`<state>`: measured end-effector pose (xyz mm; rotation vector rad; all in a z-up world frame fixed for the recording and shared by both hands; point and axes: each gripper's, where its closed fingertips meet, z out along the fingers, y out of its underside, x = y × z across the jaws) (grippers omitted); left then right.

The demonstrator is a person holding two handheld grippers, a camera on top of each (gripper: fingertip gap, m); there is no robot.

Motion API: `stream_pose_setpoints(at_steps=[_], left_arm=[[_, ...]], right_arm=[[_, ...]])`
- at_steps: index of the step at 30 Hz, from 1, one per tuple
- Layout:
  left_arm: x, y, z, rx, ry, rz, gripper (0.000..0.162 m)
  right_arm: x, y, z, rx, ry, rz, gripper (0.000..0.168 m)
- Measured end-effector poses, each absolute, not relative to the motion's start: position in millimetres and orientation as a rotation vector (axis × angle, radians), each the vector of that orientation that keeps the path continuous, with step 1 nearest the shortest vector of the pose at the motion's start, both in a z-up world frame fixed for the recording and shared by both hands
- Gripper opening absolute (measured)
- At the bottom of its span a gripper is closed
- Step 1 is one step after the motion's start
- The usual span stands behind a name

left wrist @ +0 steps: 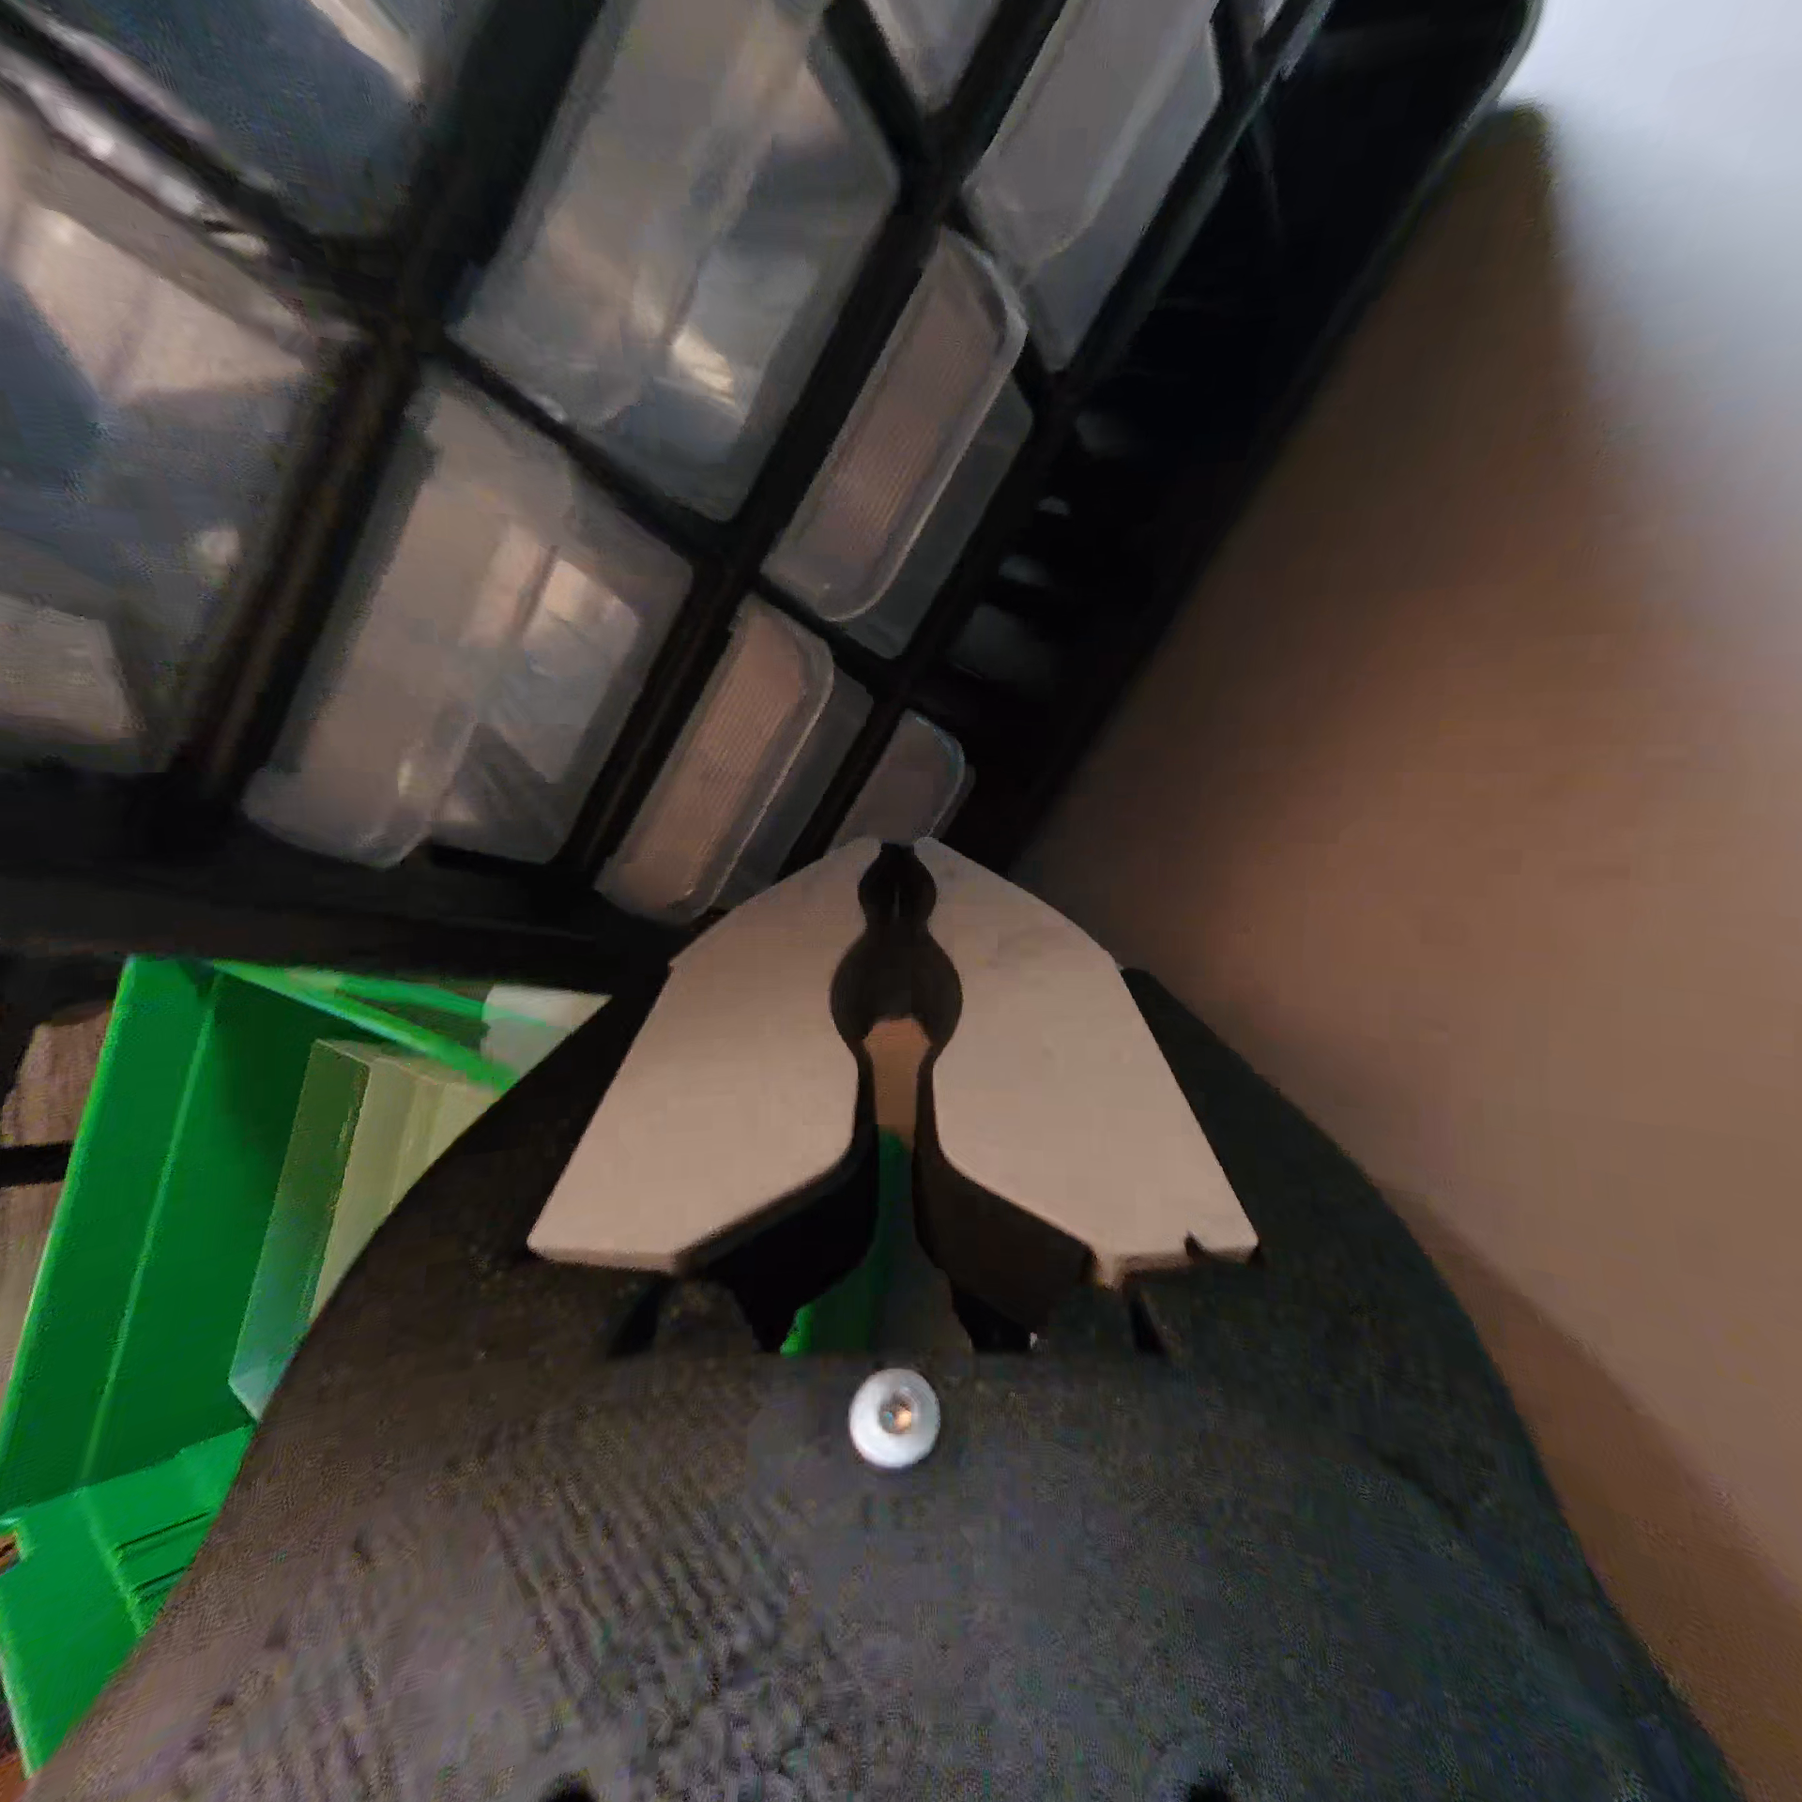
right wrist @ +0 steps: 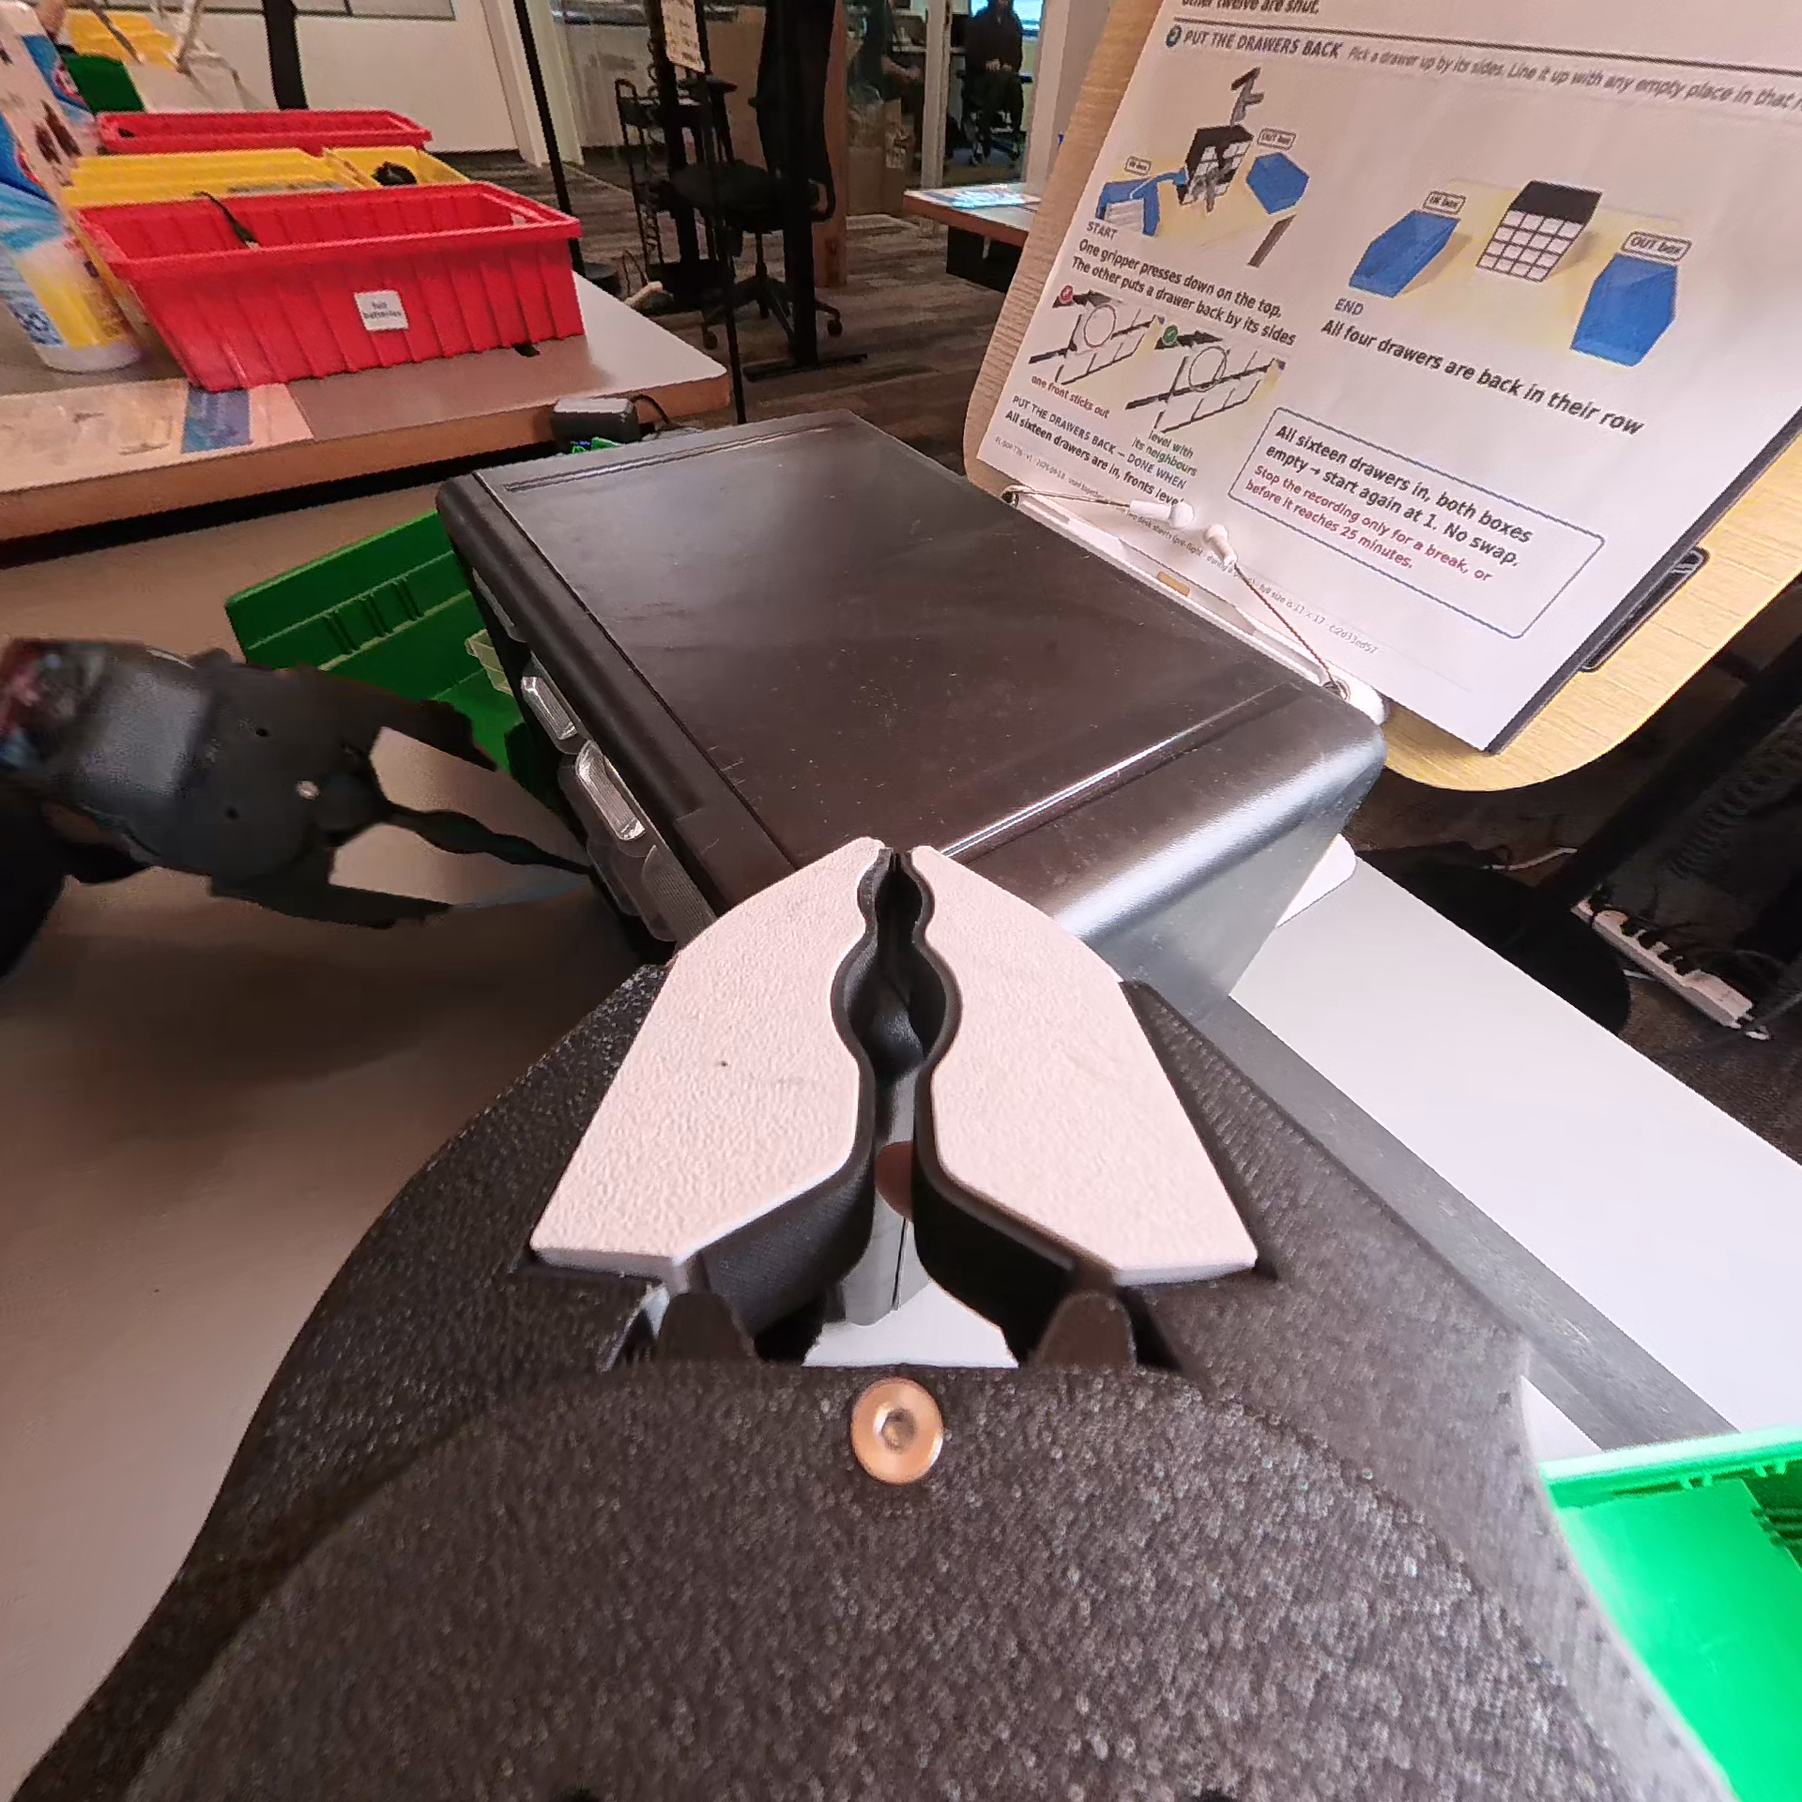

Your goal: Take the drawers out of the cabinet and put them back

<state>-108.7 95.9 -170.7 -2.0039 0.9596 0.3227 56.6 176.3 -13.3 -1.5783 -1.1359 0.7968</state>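
The black cabinet [left wrist: 726,556] holds several clear drawers, and its flat top [right wrist: 878,634] fills the middle of the right wrist view. My left gripper [left wrist: 892,856] is shut, with its tips on the front lip of the clear drawer [left wrist: 912,780] at the end of the nearest row. The picture is blurred. The same gripper shows from the side in the right wrist view [right wrist: 575,863], reaching the cabinet's front below two drawer handles [right wrist: 605,790]. My right gripper [right wrist: 892,858] is shut and empty, with its tips at the near edge of the cabinet top.
A green bin [left wrist: 127,1219] stands beside the cabinet [right wrist: 361,605], and another green bin [right wrist: 1697,1580] is at the lower right. An instruction board [right wrist: 1414,341] leans behind the cabinet. Red and yellow bins [right wrist: 332,273] sit on a far table. The cabinet stands on a tabletop [right wrist: 195,1121].
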Motion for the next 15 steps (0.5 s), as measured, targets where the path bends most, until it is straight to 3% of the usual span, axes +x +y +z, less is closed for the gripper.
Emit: stream_pose_setpoints(at_steps=[3, 7, 8, 15], left_arm=[[-127.9, 83.9, -144.7, -1.986, 0.949, 0.266, 0.001], [-200.6, 78.9, -109.6, -2.065, 0.937, 0.36, 0.02], [-223.0, 76.4, -110.0, -2.137, 0.965, 0.409, 0.028], [-333.9, 54.2, -158.7, -2.518, 1.319, 0.648, 0.037]], right_arm=[[56.7, 176.5, -13.3, -1.577, -1.137, 0.801, 0.0], [56.7, 176.4, -13.2, -1.578, -1.137, 0.808, 0.0], [56.7, 176.5, -13.2, -1.578, -1.137, 0.808, 0.0], [56.7, 176.4, -13.2, -1.58, -1.132, 0.787, 0.0]])
